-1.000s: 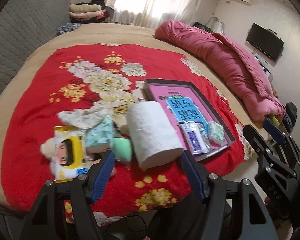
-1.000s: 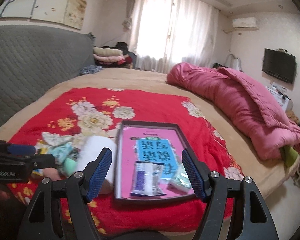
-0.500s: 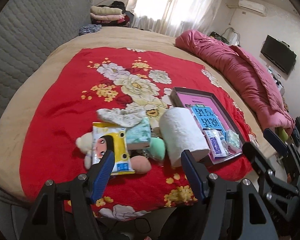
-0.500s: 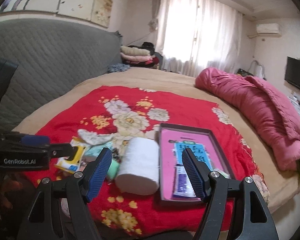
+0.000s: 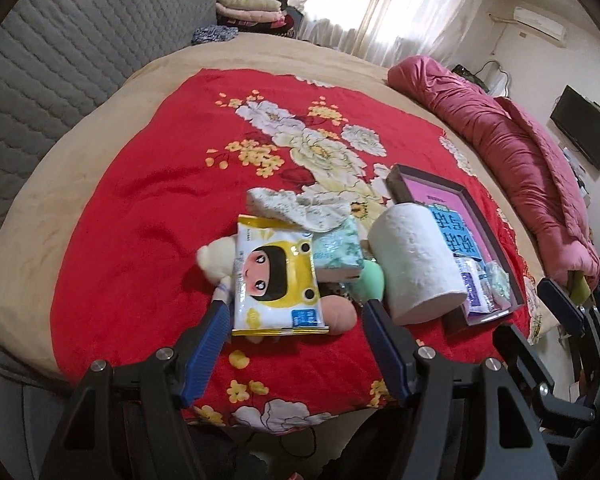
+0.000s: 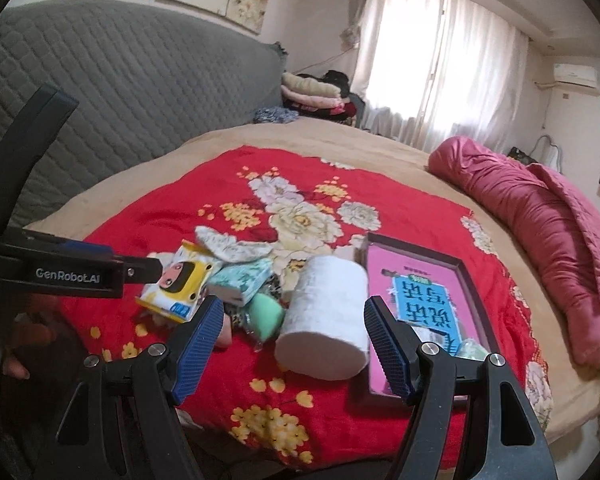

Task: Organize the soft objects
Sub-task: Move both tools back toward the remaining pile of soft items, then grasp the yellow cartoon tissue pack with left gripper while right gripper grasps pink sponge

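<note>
A heap of soft things lies on the red flowered blanket (image 5: 148,208). It holds a yellow wipes pack (image 5: 274,280) (image 6: 178,284), a teal tissue pack (image 5: 336,250) (image 6: 242,280), a green sponge (image 5: 366,282) (image 6: 265,314), a peach puff (image 5: 340,314), a cream plush (image 5: 216,260), a patterned cloth (image 5: 296,208) and a white paper roll (image 5: 414,264) (image 6: 326,316). My left gripper (image 5: 292,334) hovers open just before the wipes pack. Open too, my right gripper (image 6: 294,330) frames the roll and sponge from the near side. Neither holds anything.
A dark tray (image 5: 480,216) (image 6: 470,280) with a pink and blue book and small packets lies right of the roll. A pink quilt (image 5: 520,148) (image 6: 552,232) runs along the right side. A grey padded headboard (image 6: 120,92) stands at the left. The left gripper's body (image 6: 68,276) shows in the right wrist view.
Both views have swung left. The heap and roll now sit nearer the centre, and the tray has slid toward the right edge. The jaws of both grippers have kept the same width.
</note>
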Available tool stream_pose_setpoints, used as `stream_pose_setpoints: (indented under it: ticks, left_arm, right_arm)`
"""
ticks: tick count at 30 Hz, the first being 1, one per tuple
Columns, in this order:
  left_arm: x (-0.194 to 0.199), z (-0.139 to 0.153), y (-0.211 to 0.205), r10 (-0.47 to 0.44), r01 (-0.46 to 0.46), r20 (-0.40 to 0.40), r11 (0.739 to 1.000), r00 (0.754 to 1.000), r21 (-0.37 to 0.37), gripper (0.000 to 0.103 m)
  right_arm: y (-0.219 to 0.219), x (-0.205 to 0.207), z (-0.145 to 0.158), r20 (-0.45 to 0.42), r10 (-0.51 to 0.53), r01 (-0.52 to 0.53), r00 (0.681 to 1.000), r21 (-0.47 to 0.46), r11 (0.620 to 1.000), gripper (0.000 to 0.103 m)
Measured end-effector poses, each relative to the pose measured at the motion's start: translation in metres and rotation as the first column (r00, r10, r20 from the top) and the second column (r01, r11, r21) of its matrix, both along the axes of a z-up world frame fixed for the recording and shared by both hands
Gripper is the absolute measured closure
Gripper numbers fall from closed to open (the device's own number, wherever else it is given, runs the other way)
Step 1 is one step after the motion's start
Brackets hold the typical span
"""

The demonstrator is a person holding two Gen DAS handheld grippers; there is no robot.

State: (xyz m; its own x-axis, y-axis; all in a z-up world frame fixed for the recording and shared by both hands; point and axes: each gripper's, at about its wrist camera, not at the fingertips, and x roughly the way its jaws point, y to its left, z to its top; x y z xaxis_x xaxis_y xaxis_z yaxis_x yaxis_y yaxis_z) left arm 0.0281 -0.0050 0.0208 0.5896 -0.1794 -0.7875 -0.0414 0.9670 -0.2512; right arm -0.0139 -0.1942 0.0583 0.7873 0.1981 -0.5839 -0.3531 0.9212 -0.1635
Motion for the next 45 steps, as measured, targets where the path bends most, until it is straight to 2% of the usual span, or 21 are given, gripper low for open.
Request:
stream_pose_setpoints:
  ticks: [16, 24, 30, 35, 42, 45]
  left_arm:
    - [0.016, -0.035, 0.011, 0.014, -0.014, -0.073, 1.000, 0.997, -0.001, 0.035]
    - [0.042, -0.053, 0.001, -0.004, 0.004, -0.115, 1.000, 0.993, -0.005, 0.035]
    - [0.060, -0.064, -0.003, 0.015, -0.013, -0.150, 1.000, 0.989, 0.013, 0.035]
    - [0.066, -0.071, 0.002, 0.021, -0.023, -0.170, 1.000, 0.985, -0.006, 0.028]
    - [0.068, -0.072, 0.002, 0.007, -0.012, -0.171, 0.999, 0.985, -0.029, 0.028]
    - [0.070, -0.073, -0.001, -0.007, 0.002, -0.177, 1.000, 0.984, -0.031, 0.028]
  right_arm:
    - [0.039, 0.013, -0.042, -0.075, 0.146, -0.148, 0.986, -0.031, 0.988, 0.029]
    - [0.044, 0.024, -0.064, -0.125, 0.163, -0.169, 0.979, -0.042, 0.985, 0.029]
    - [0.047, 0.030, -0.078, -0.146, 0.189, -0.200, 0.971, -0.060, 0.978, 0.029]
    - [0.056, 0.038, -0.093, -0.158, 0.218, -0.234, 0.963, -0.098, 0.967, 0.029]
    - [0.076, 0.046, -0.116, -0.124, 0.282, -0.301, 0.951, -0.188, 0.935, 0.029]
    - [0.083, 0.048, -0.125, -0.116, 0.300, -0.320, 0.947, -0.229, 0.919, 0.039]
